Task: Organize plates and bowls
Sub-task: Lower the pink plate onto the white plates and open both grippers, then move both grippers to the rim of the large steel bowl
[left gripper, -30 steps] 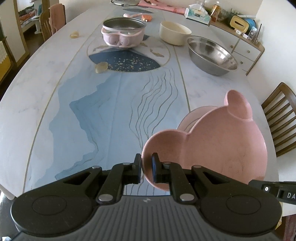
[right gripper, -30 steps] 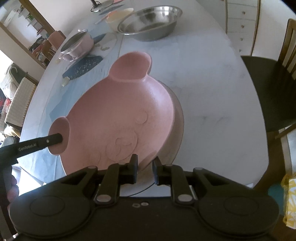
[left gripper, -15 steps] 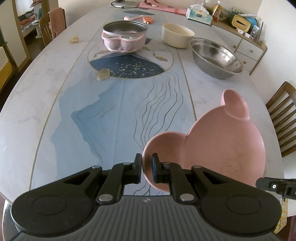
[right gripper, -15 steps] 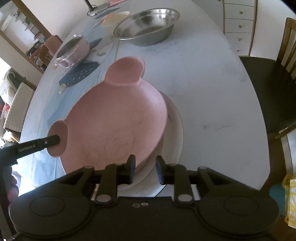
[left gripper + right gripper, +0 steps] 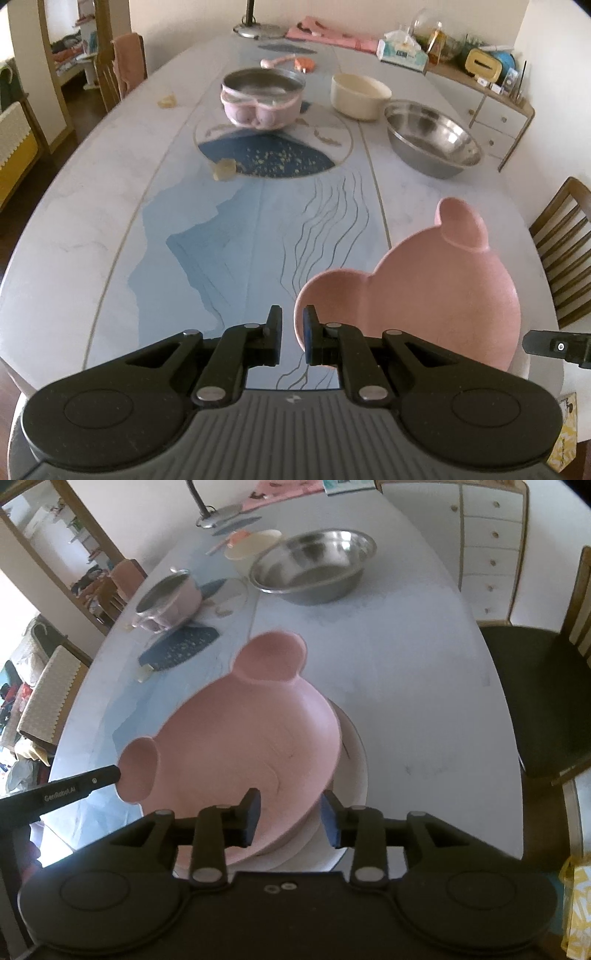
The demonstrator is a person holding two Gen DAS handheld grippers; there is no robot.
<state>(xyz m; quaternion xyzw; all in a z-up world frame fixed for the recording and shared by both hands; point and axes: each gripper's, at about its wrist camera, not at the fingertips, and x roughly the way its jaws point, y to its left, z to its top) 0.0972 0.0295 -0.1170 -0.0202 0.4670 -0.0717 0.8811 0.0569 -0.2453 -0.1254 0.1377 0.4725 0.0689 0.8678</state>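
The pink plate (image 5: 240, 746), shaped like a head with two round ears, lies low in the middle of the right wrist view, on top of a white plate (image 5: 354, 768) of which only a curved strip at the right and lower edge shows. In the left wrist view the white plate is almost fully hidden under the pink one (image 5: 436, 295), at the lower right. The left gripper (image 5: 292, 336) has its fingers nearly pressed together around the rim of the plate's near ear; the rim passes just by the right finger, and whether the pads truly press it I cannot tell, because the fingers cover that place. The right gripper (image 5: 290, 821) has its fingers spread, having just been opening, and the pink plate's near edge sits between them without contact that I can see. Higher on the table (image 5: 92, 206) stand a steel bowl (image 5: 432, 138), a cream bowl (image 5: 360, 96) and a pink pot (image 5: 262, 98), the pot slightly blurred. The chair (image 5: 535, 694) at right is cut off.
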